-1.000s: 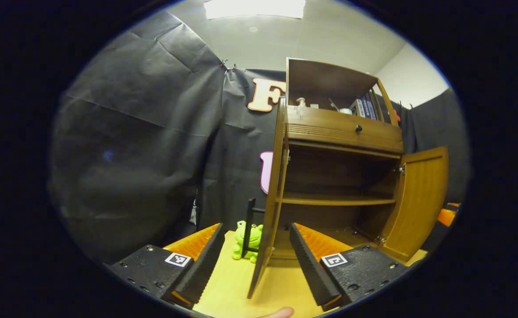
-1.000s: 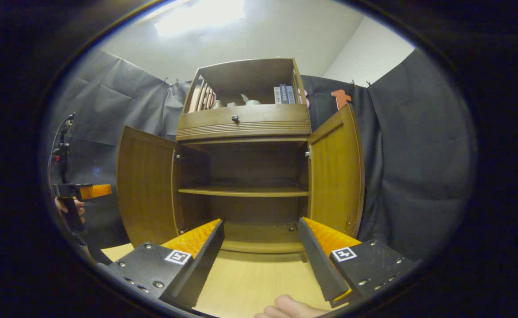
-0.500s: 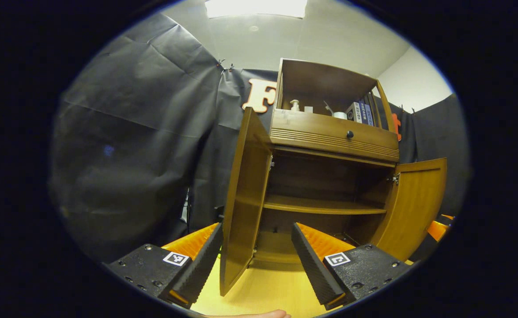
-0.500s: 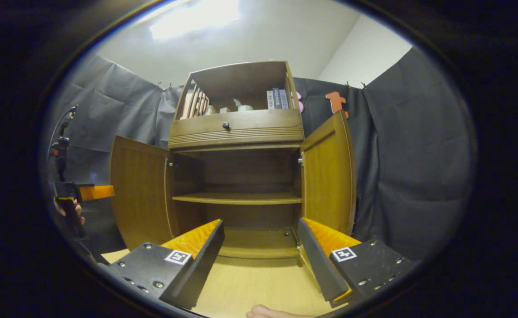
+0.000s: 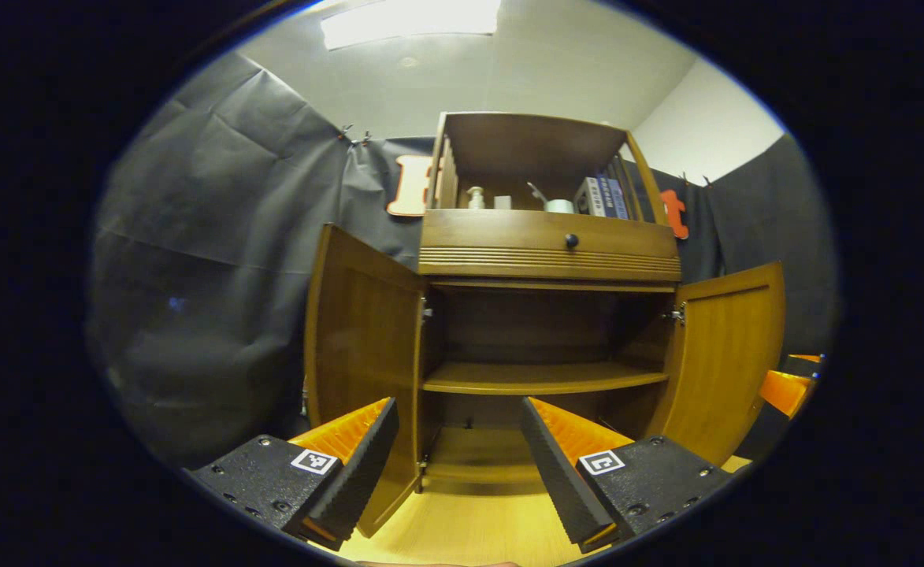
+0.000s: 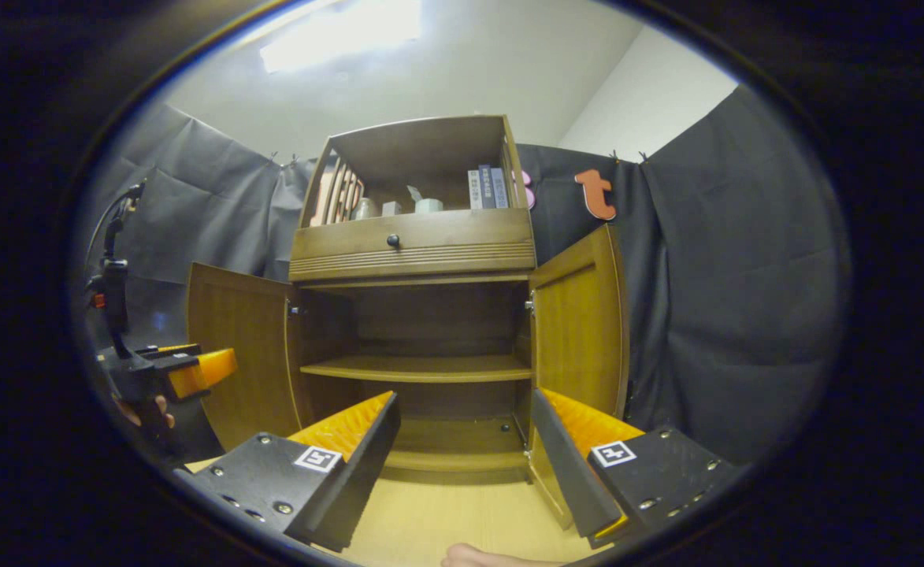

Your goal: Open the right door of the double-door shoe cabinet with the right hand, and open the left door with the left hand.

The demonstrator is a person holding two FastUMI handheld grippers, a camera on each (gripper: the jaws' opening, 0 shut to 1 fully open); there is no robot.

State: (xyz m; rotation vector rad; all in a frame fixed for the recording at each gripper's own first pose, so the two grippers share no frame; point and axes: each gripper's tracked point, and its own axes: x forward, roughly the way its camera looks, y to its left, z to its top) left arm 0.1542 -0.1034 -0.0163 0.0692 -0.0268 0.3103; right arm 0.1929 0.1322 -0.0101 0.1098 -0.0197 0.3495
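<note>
At centre of both views, on the pale wooden surface (image 5: 469,535), stands the shoe cabinet (image 5: 548,252) with both doors swung out. Left door (image 5: 359,346) hangs wide on its hinges, inner face showing, lower corner behind the near finger of the left tongs (image 5: 458,465). Right door (image 6: 580,323) likewise open, standing out from the carcass beyond the right tongs (image 6: 465,465). Inside, bare middle shelf (image 6: 422,368) and bottom board, nothing stored there. Above, drawer with dark knob (image 5: 571,239), then an open top niche holding books and small bottles.

Left tongs spread wide, gripping nothing, touching neither door as far as can be told. Right tongs spread wide too, holding nothing, clear of the right door's edge. Seen again at far left of the right gripper view, left tongs held by a hand (image 6: 142,409) beside the left door, apart from it.

Judged from this: both openings done, task effectively complete. Nothing left but perhaps drawing both tongs back from the cabinet. Could push the right door a little wider, though already well open.
</note>
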